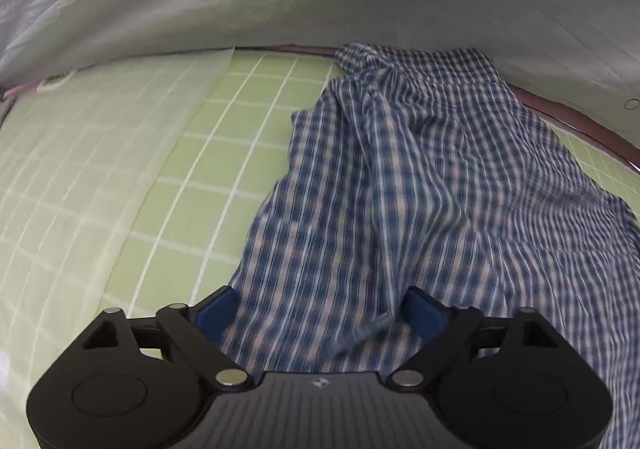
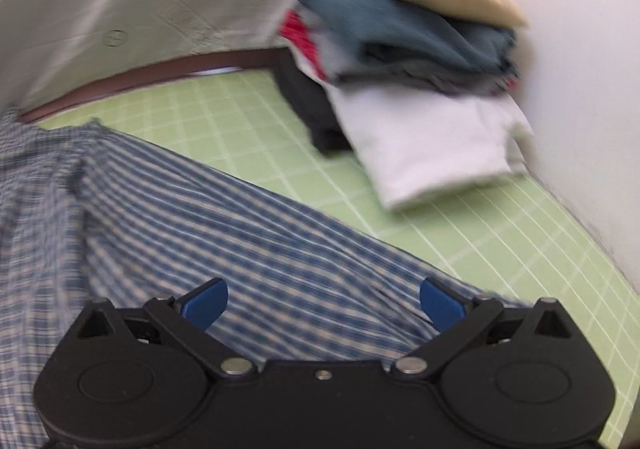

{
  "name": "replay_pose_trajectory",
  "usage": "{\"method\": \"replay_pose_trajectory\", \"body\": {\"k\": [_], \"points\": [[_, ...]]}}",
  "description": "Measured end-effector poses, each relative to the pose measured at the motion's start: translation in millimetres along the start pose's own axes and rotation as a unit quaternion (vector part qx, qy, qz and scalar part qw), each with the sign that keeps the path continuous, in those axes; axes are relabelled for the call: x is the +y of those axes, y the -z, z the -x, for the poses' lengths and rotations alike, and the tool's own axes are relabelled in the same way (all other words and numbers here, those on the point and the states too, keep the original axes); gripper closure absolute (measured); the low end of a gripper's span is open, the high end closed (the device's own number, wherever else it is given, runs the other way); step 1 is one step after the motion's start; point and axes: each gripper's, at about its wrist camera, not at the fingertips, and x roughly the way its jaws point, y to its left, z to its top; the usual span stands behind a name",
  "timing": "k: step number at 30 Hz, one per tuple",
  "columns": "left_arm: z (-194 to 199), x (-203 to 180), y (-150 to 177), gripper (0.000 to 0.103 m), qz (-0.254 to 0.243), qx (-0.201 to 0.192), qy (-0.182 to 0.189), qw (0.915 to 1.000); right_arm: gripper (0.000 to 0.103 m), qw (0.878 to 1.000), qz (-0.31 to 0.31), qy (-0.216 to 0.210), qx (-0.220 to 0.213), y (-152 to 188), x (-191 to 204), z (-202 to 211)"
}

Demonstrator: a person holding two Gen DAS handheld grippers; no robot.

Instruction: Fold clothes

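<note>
The checked shirt (image 1: 420, 189) lies rumpled on the green gridded tabletop (image 1: 224, 153), so a fold could trap creases. The stacked clothes (image 2: 404, 49) nearby could topple if bumped. Left tongs (image 1: 320, 313) and right tongs (image 2: 323, 303) gape wide, gripping nothing.

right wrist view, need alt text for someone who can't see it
A rumpled blue checked shirt lies across a green gridded mat, with the right tongs open just above it, blue fingertips spread wide and gripping nothing. Behind, a stack of folded clothes sits against a white wall. The picture is motion-blurred.
</note>
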Motion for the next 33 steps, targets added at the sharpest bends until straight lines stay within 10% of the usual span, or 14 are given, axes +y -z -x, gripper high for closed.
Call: {"method": "replay_pose_trajectory", "body": {"k": [11,26,29,31,33], "points": [[-16,-11,-3,0.0,-0.008,-0.021,-0.02,0.9996,0.0,0.994,-0.107,0.015,0.034,11,-41,-25],[-16,-10,-1,0.0,-0.007,-0.034,-0.018,0.9992,0.002,0.994,-0.099,-0.002,0.038,4,-21,-30],[-15,-10,-1,0.0,-0.005,-0.037,-0.018,0.9991,0.026,0.996,-0.078,-0.025,0.032,0,-14,-24],[-15,-10,0,0.0,-0.005,-0.041,-0.018,0.999,0.071,0.996,-0.064,-0.047,0.025,-2,-6,-20],[-15,-9,1,0.0,-0.004,-0.044,-0.018,0.9989,0.085,0.996,-0.055,-0.064,0.029,-5,1,-19]]}}
